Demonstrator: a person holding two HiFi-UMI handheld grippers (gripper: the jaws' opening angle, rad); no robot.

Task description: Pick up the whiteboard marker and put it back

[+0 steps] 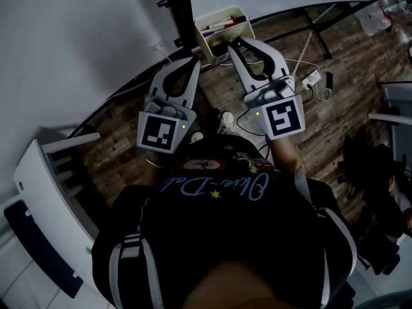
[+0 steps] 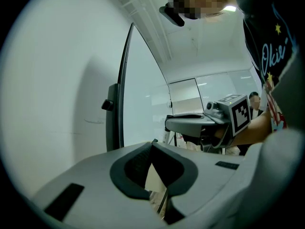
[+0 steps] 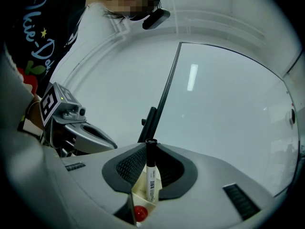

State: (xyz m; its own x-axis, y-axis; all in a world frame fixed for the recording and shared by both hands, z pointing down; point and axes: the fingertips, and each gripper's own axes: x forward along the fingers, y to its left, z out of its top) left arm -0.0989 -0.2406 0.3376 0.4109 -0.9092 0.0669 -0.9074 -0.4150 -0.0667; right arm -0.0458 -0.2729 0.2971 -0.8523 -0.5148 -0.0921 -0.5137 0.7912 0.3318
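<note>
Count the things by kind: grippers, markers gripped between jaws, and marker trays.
Grippers: 2, the left gripper and the right gripper
Gripped whiteboard marker: 1
White marker tray: 1
Total: 4

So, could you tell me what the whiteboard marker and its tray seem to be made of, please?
The whiteboard marker looks like smooth plastic: white barrel with a printed label, black cap. The tray is probably moulded plastic too, cream and matte, with thin even walls.

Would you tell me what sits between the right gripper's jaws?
A black-capped whiteboard marker stands upright there, gripped by them, as the right gripper view shows.
</note>
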